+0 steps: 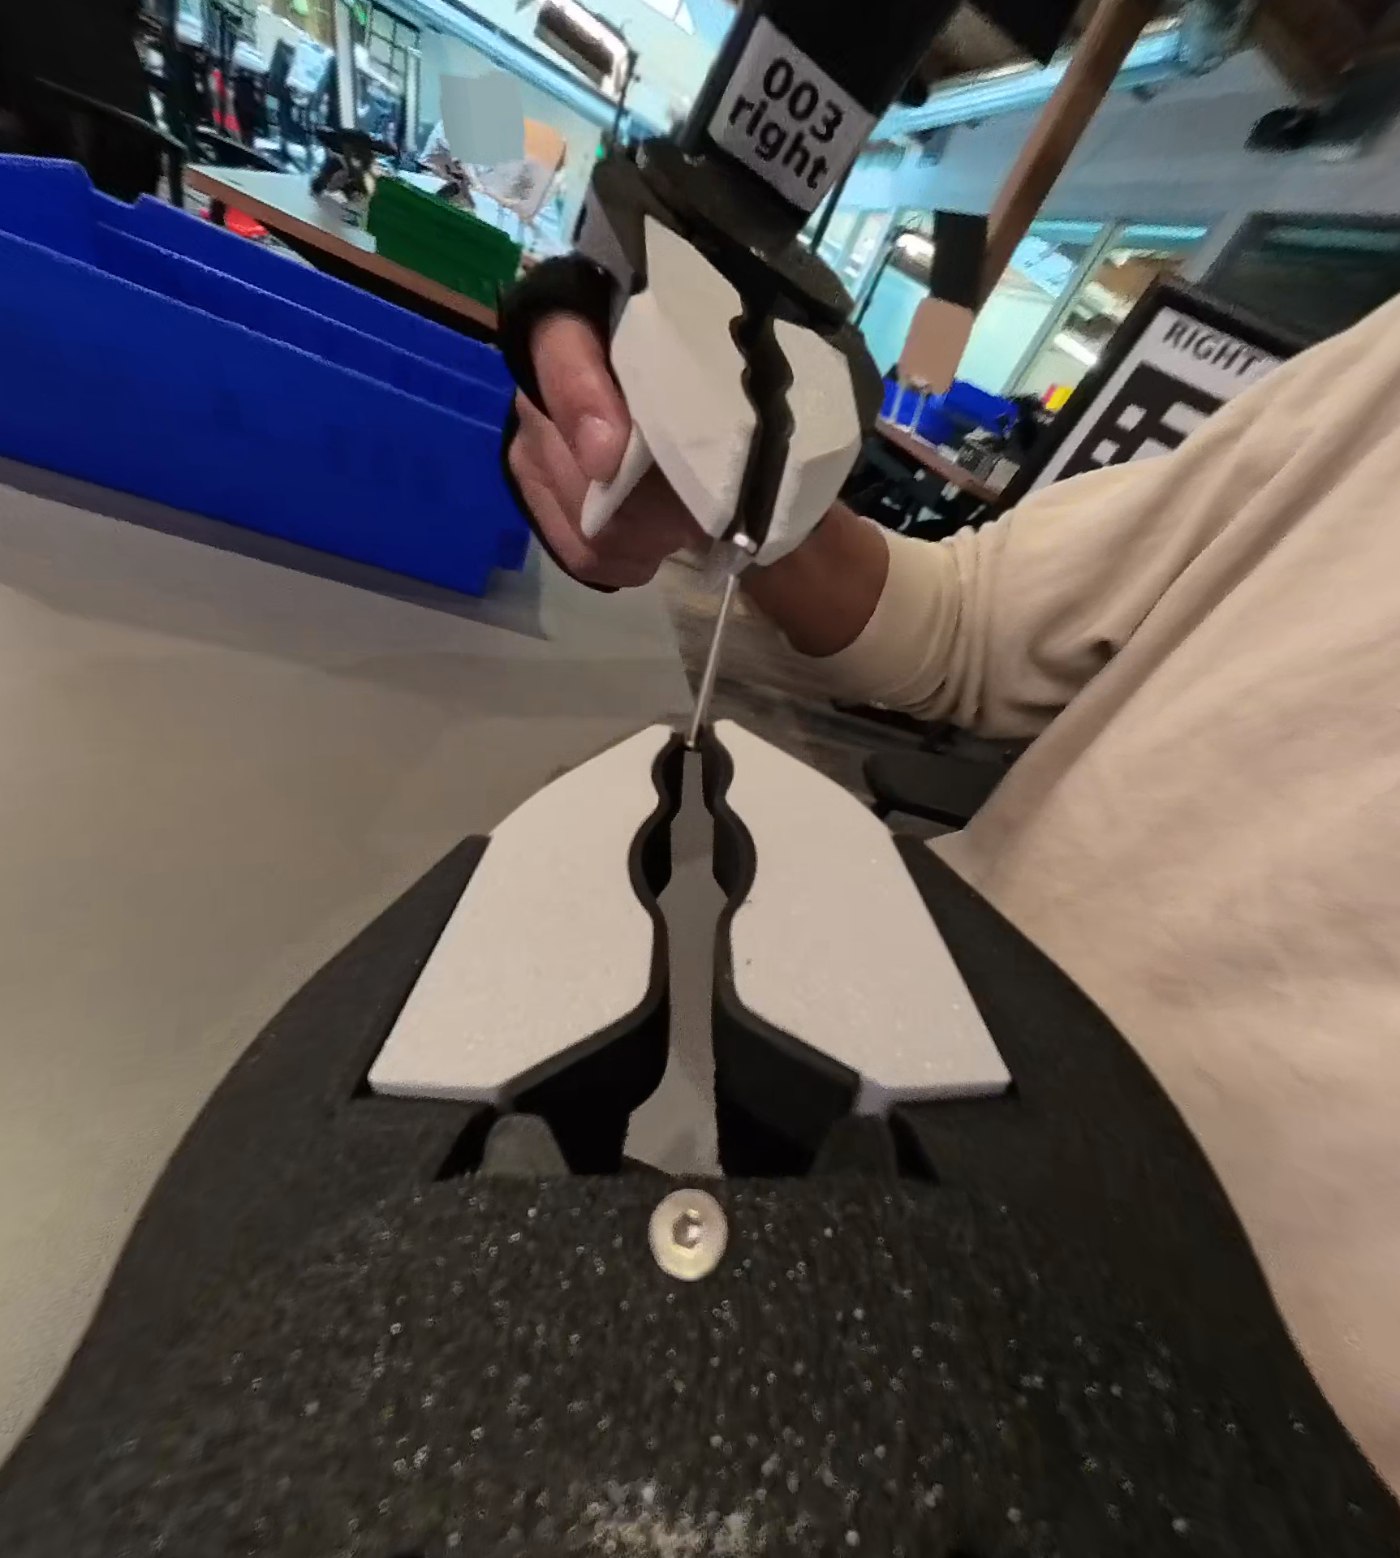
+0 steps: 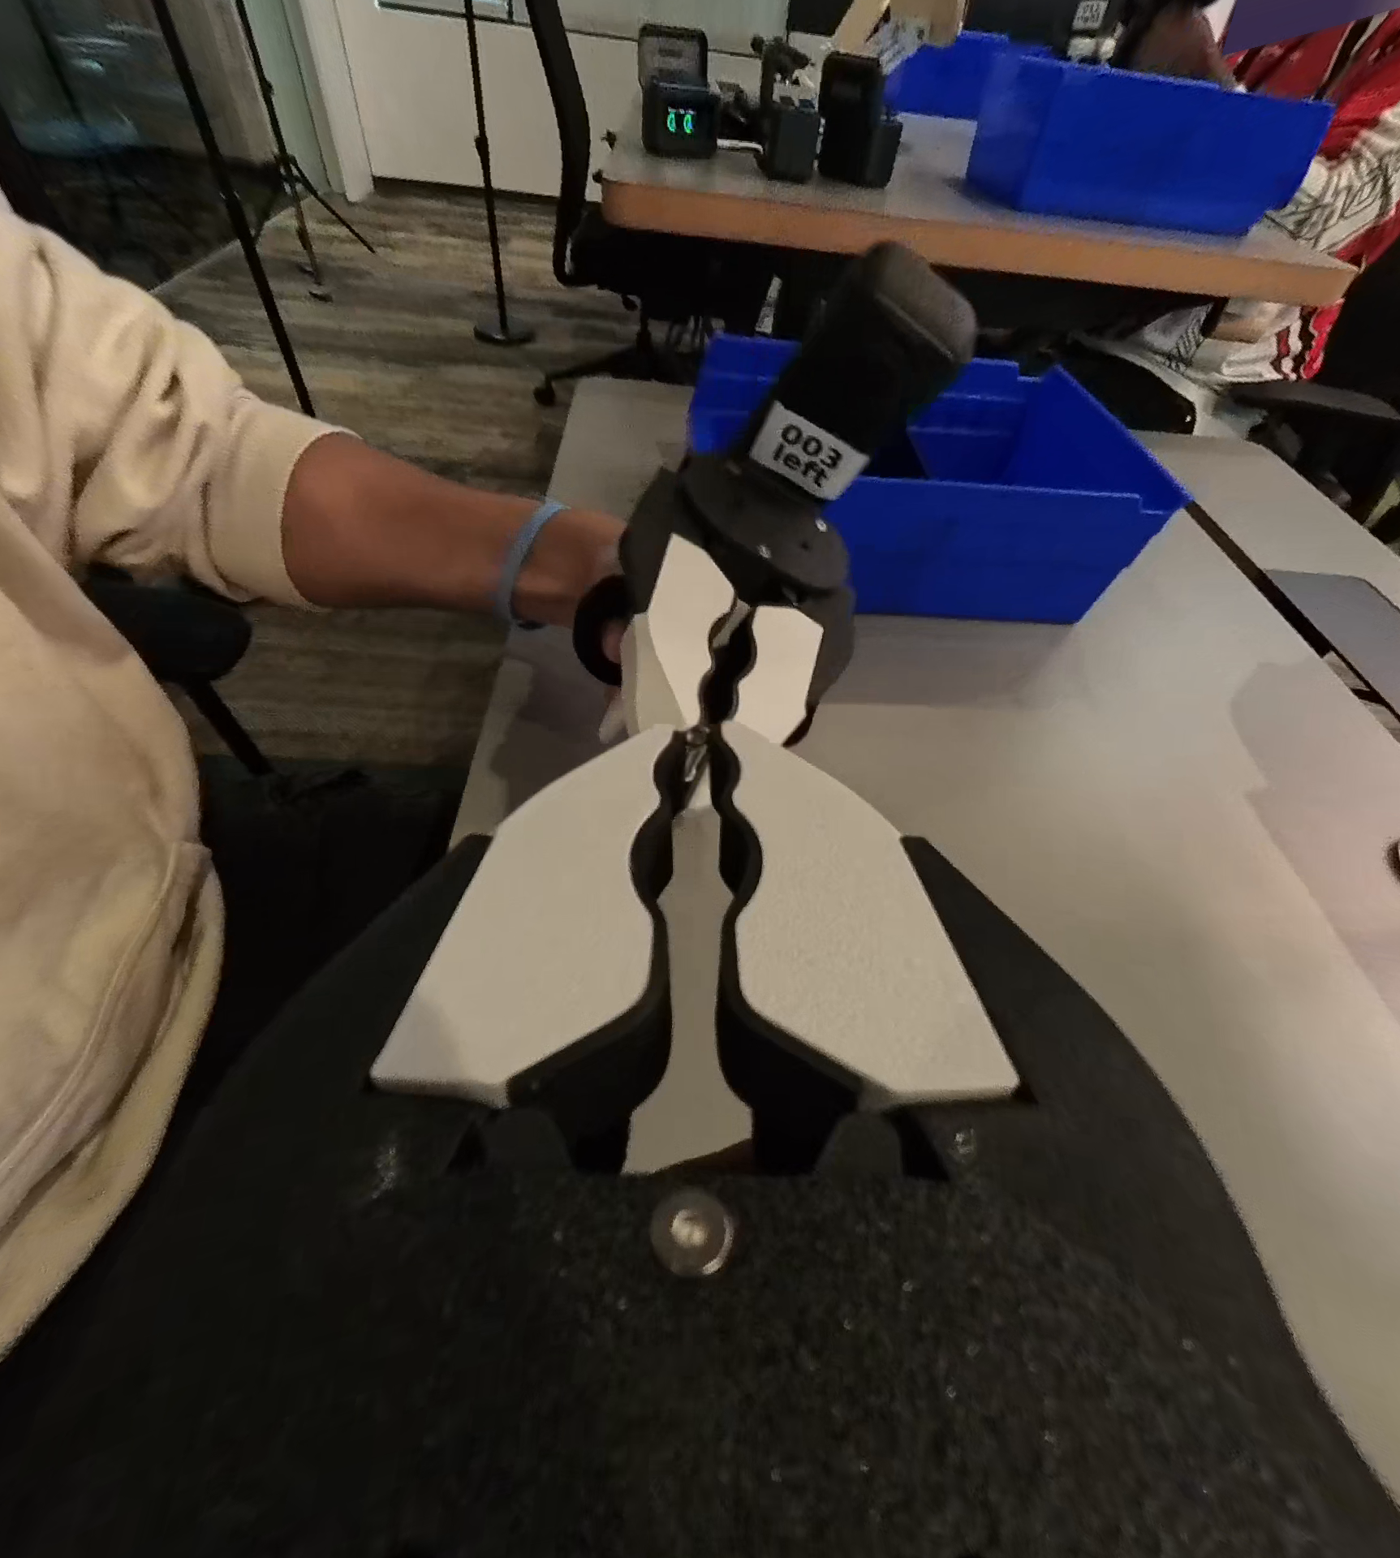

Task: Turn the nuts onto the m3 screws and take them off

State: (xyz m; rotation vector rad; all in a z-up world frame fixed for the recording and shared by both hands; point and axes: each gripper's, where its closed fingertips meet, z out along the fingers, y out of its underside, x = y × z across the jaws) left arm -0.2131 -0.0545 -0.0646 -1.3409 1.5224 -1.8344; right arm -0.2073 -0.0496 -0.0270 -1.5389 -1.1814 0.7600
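Grey table [image 2: 1101, 759] | left gripper [image 1: 692, 742] – jaws clenched on screw [image 1: 713, 649] | right gripper [image 2: 692, 742] – jaws grasping its head, tip-to-tip

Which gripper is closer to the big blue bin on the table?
Left. The left gripper is right beside the blue bin; the right gripper is farther off, across the screw.

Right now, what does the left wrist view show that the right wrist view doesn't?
Only the left wrist view shows the screw full length, a thin rod spanning from the left gripper up to the right gripper, plus a framed sign.

Only the right wrist view shows the blue wristband and the far desk with black devices.

Both show the two grippers tip to tip on the screw, blue bins and the grey table.
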